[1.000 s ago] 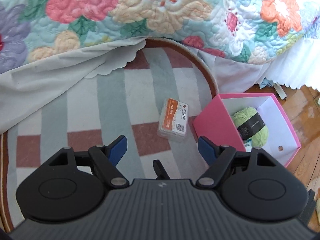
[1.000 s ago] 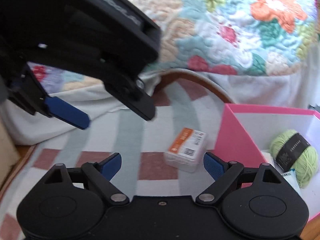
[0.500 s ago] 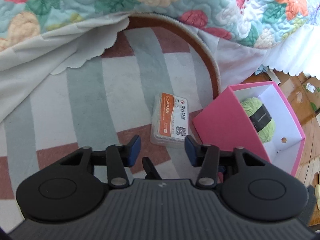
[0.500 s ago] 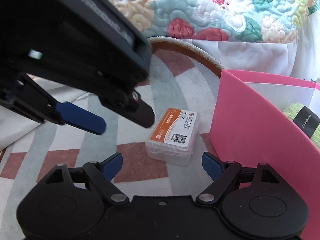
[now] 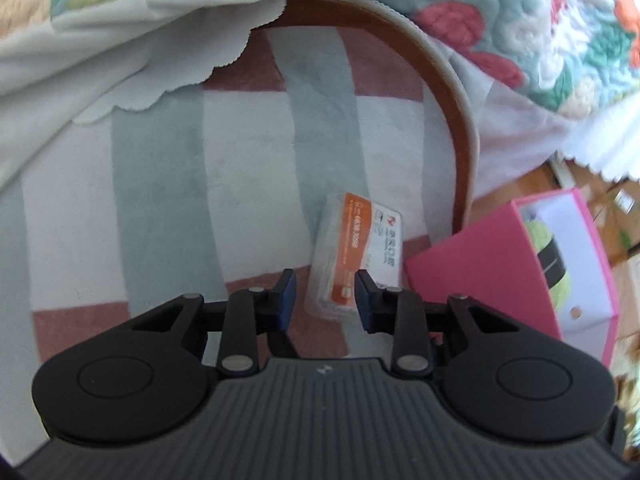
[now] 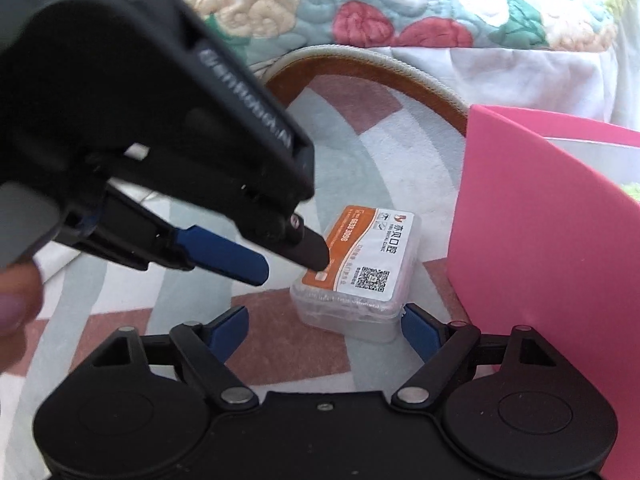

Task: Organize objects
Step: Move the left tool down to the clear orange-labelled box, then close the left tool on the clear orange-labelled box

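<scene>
A small clear plastic case with an orange and white label (image 5: pixel 352 256) lies on the striped rug (image 5: pixel 160 184); it also shows in the right wrist view (image 6: pixel 360 272). My left gripper (image 5: pixel 323 300) is open, its jaws on either side of the case's near end, one fingertip (image 6: pixel 316 254) touching the label. My right gripper (image 6: pixel 324 328) is open and empty, just in front of the case. A pink box (image 5: pixel 492 276) with green yarn (image 5: pixel 548 256) inside stands to the right of the case, also in the right wrist view (image 6: pixel 540 240).
A floral quilt (image 5: pixel 520 20) and white bed skirt (image 5: pixel 100 64) hang over the rug's far side. The rug's brown curved border (image 5: pixel 456 120) runs behind the case. Wooden floor (image 5: pixel 580 184) lies beyond the box. The left gripper body (image 6: pixel 140 120) fills the right view's left.
My left gripper has come down and forward to the case and its jaws have narrowed around the near end. My right gripper has moved closer to the case.
</scene>
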Motion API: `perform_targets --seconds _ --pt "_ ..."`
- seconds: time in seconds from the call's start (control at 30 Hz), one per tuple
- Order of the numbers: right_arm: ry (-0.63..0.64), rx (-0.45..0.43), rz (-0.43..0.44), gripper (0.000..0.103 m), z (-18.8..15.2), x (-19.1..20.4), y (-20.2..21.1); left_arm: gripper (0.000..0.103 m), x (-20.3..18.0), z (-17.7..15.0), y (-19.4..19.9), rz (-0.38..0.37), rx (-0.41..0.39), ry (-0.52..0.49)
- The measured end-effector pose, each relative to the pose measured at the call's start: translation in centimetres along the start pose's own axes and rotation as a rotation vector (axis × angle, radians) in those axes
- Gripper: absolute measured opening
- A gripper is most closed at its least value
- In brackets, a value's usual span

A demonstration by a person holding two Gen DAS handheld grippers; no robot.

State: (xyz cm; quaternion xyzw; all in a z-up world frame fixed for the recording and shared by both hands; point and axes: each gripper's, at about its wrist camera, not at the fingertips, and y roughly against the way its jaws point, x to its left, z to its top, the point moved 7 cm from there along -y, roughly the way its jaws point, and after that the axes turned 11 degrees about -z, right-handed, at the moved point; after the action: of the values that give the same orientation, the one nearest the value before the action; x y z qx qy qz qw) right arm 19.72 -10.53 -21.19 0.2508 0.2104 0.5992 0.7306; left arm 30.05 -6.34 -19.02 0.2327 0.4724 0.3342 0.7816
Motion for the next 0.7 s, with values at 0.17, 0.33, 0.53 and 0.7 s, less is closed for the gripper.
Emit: perform_targets --seconds 0.17,0.33,0.53,0.7 --pt "0.007 0.011 0.010 0.075 0.1 -0.2 0.0 0.026 0.6 -0.3 -0.8 -0.049 -0.004 0.065" --pt "0.057 0.011 0.010 0.069 0.1 -0.3 0.1 0.021 1.0 -0.5 -0.7 -0.051 -0.013 0.087" --pt "0.073 0.034 0.047 0.069 0.1 -0.8 0.6 0.021 1.0 -1.4 -0.2 -0.059 -0.026 0.112" --pt "0.085 0.069 0.095 0.069 -0.2 -0.6 1.6 0.021 1.0 -3.2 1.2 -0.044 -0.033 0.155"
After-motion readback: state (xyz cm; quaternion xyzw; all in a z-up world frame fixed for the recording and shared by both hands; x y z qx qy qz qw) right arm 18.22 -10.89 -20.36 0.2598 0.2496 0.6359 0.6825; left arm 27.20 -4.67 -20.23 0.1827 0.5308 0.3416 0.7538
